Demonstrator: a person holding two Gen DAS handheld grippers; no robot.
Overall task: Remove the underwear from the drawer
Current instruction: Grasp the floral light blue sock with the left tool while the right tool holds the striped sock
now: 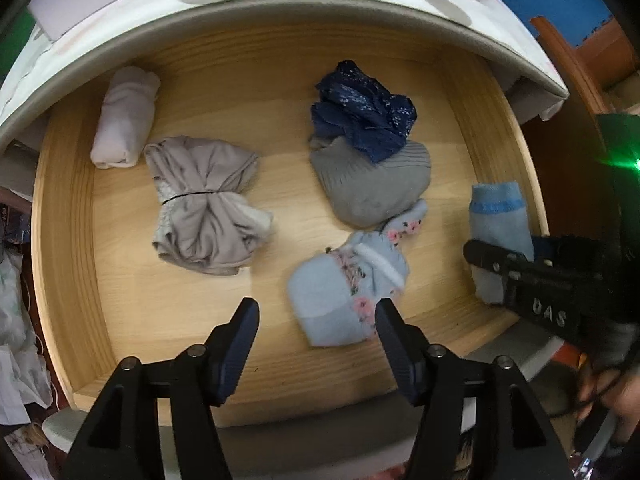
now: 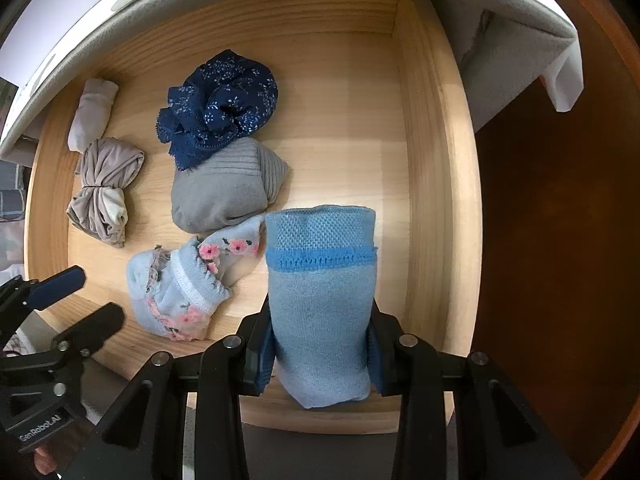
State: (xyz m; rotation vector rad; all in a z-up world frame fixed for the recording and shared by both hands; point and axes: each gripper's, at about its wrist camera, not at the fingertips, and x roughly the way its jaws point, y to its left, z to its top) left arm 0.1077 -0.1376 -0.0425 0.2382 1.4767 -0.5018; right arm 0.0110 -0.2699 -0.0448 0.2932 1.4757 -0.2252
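Observation:
An open wooden drawer (image 1: 72, 240) (image 2: 432, 184) holds several folded pieces of underwear. My right gripper (image 2: 320, 344) is shut on a light blue piece with a darker blue band (image 2: 320, 280) (image 1: 498, 216), held above the drawer's right side. My left gripper (image 1: 316, 316) (image 2: 80, 296) stands open over the drawer's front, nothing between its fingers, its right finger beside a light blue floral piece (image 1: 348, 280) (image 2: 180, 288). Behind that lie a grey ribbed piece (image 1: 372, 184) (image 2: 224, 188) and a navy lace piece (image 1: 360, 112) (image 2: 216, 108).
A beige bundle tied with a band (image 1: 204, 204) (image 2: 106, 188) and a pale rolled piece (image 1: 124, 116) (image 2: 92, 112) lie at the drawer's left. A white cabinet edge (image 1: 280, 4) overhangs the drawer's back. Dark wood (image 2: 560, 240) borders the right side.

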